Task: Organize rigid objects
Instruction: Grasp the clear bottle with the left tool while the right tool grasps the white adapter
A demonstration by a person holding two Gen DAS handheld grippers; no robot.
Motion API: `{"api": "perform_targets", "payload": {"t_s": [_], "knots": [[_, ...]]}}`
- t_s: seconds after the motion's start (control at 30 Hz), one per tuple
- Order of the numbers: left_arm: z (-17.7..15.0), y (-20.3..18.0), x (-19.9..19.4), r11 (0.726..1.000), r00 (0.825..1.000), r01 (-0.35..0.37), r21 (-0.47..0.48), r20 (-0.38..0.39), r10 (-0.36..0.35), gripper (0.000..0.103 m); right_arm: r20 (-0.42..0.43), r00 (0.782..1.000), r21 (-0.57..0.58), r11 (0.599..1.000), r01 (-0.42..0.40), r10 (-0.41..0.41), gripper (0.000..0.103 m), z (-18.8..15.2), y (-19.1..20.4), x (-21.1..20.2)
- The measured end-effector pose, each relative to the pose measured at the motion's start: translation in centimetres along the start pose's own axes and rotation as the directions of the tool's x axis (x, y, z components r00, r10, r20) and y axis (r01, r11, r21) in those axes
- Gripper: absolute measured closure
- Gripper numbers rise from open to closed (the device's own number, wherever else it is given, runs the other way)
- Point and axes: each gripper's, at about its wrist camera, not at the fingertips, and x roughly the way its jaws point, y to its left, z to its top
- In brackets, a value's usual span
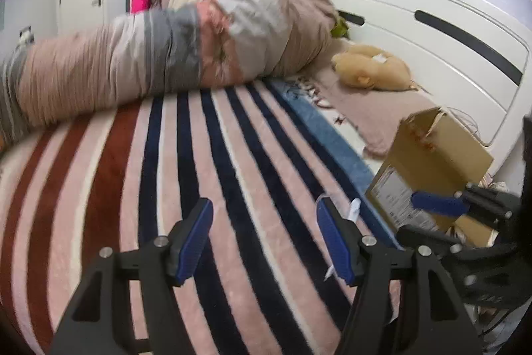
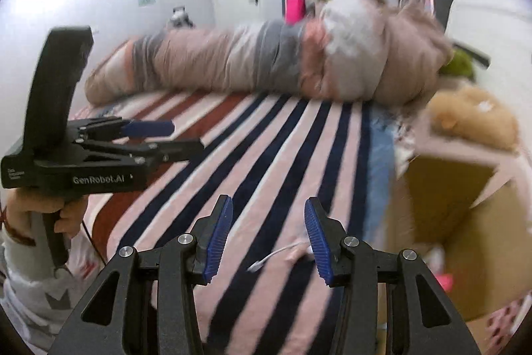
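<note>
My left gripper (image 1: 264, 238) is open and empty above a striped blanket (image 1: 206, 162). A small white object (image 1: 353, 211), partly hidden behind the right finger, lies on the blanket. My right gripper (image 2: 267, 238) is open and empty over the same blanket (image 2: 266, 135). A white cable with a plug (image 2: 276, 257) lies on the blanket between its fingers. An open cardboard box (image 1: 432, 168) stands at the bed's right edge; it also shows in the right wrist view (image 2: 465, 222). The left gripper shows in the right wrist view (image 2: 156, 135), the right gripper in the left wrist view (image 1: 432, 215).
A rolled quilt (image 1: 166, 55) lies across the far side of the bed. A tan plush toy (image 1: 372, 69) lies near the white headboard (image 1: 432, 32). A pink item (image 2: 444, 280) sits inside the box. Shelves and a door stand beyond the bed.
</note>
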Motion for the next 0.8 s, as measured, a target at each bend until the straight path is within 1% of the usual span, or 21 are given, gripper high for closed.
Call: {"api": "perform_targets", "payload": {"t_s": [0.03,0.07,0.13,0.2,0.27,0.3,0.37,0.5,0.57,0.67,0.73,0.77,0.8], "knots": [[-0.5,0.4,0.8,1.000,1.000,0.010,-0.011,-0.012,-0.010,0.042,-0.021,1.000,0.018,1.000,0.015,-0.014,0.062,-0.5,-0.2,1.2],[-0.9,0.7,1.7,1.000,0.999,0.021,-0.020,-0.026,-0.022,0.042,-0.033,0.998,0.033,0.998,0.051,-0.050,0.062,-1.1,-0.3,2.3],[-1.6,1.0,3.7,0.998,0.997,0.047,-0.042,-0.054,-0.050,0.042,-0.040,0.990,0.049,0.989,0.140,-0.139,0.062,-2.2,-1.1,4.5],[-2.2,1.1,5.5,0.996,0.994,0.067,-0.060,-0.078,-0.072,0.042,-0.075,0.979,0.094,0.976,0.197,-0.190,0.062,-3.2,-2.3,6.7],[-2.6,0.9,6.5,0.995,0.992,0.078,-0.068,-0.091,-0.084,0.042,-0.096,0.977,0.181,0.962,0.206,-0.191,0.062,-4.0,-4.2,8.3],[-2.8,0.8,7.1,0.994,0.991,0.082,-0.072,-0.099,-0.088,0.042,-0.084,0.980,0.207,0.959,0.193,-0.180,0.062,-4.1,-4.9,8.8],[-2.8,0.6,7.7,0.994,0.990,0.081,-0.075,-0.108,-0.089,0.042,-0.070,0.982,0.223,0.956,0.189,-0.177,0.062,-3.8,-5.5,9.2],[-2.8,0.7,8.4,0.995,0.990,0.074,-0.073,-0.116,-0.082,0.042,-0.009,0.987,0.264,0.951,0.159,-0.162,0.062,-3.1,-5.6,8.9],[-2.7,0.8,8.4,0.995,0.990,0.074,-0.074,-0.115,-0.082,0.042,0.005,0.980,0.251,0.949,0.192,-0.199,0.062,-2.6,-5.2,9.1],[-2.8,0.7,8.3,0.995,0.990,0.069,-0.069,-0.119,-0.077,0.042,-0.033,0.966,0.251,0.933,0.257,-0.257,0.062,-2.5,-5.3,9.5],[-2.8,0.8,8.2,0.995,0.990,0.070,-0.066,-0.121,-0.078,0.042,-0.059,0.956,0.239,0.925,0.294,-0.289,0.073,-3.3,-5.4,9.4],[-2.8,0.7,8.2,0.995,0.989,0.073,-0.066,-0.123,-0.080,0.042,-0.070,0.951,0.226,0.924,0.310,-0.302,0.081,-3.6,-5.4,9.3],[-2.9,0.6,8.3,0.995,0.989,0.072,-0.064,-0.125,-0.080,0.042,-0.080,0.946,0.217,0.921,0.324,-0.314,0.084,-4.1,-5.4,9.3]]}}
